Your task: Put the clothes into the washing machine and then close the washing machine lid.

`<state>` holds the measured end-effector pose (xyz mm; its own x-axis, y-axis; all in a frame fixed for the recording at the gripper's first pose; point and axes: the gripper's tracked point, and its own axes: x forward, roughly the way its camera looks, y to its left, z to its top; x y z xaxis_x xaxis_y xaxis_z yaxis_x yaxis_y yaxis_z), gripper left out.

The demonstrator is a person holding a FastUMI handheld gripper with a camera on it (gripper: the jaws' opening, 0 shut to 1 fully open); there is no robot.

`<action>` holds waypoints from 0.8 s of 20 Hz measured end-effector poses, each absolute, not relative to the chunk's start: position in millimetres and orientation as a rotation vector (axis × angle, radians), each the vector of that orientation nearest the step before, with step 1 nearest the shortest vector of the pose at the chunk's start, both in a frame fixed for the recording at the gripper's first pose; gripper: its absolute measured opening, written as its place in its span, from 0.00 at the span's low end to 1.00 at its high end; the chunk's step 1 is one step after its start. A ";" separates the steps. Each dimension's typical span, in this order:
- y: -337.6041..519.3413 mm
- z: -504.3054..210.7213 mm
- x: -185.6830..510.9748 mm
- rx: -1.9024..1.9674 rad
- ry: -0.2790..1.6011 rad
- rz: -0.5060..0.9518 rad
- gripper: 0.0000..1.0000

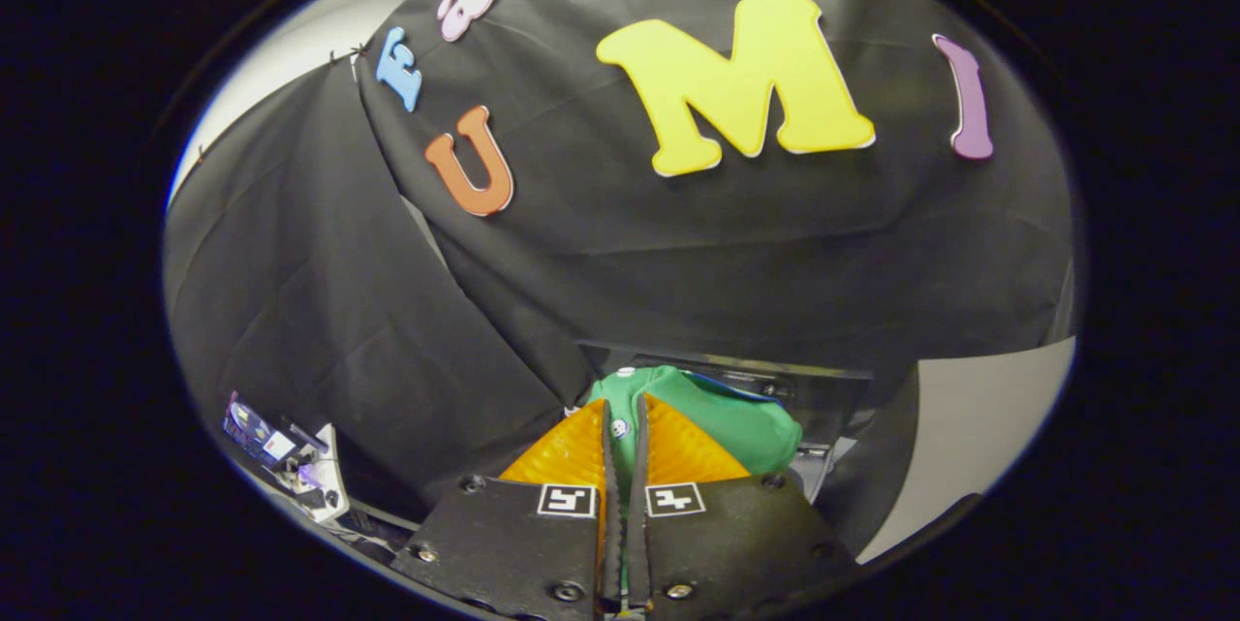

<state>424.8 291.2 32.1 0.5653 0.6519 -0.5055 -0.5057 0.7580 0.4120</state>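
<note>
Gripper view, live. My gripper [620, 427] is up high, pointing at the black cloth wall [678, 253] of the booth. Jaws nearly closed, just a thin slot btwn the two orange fingers [567, 451]. In that slot I've got green fabric: the green garment [722, 413] is pinched btwn the pads, both fingers pressing on it, w/ a strip of green running down the gap toward the gripper body. Most of the garment bulges out past the fingertips, up and to the right side of the fingers, bunched. White dots on it, buttons I think, one right at the tips, one at the top edge of the cloth. Thin blue edge along the garment's upper right, can't tell what that is.

Behind the garment, just beyond the fingers: a dark box-like thing w/ a pale metal-looking rim, the washing machine [823, 388] prob., mostly hidden by the cloth and the clothes. Can't tell lid pos. from here.

Off to the left of the fingers, lower down, well apart: a white unit w/ small clutter on it [291, 461], too small to make out. Pale wall [978, 427] on the right beyond the black cloth.
</note>
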 end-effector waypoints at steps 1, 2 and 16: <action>295.5 22.2 424.8 0.229 0.707 0.677 0.06; 300.2 9.9 426.0 0.223 0.727 0.666 0.06; 330.9 -203.8 436.2 0.216 0.987 0.494 0.06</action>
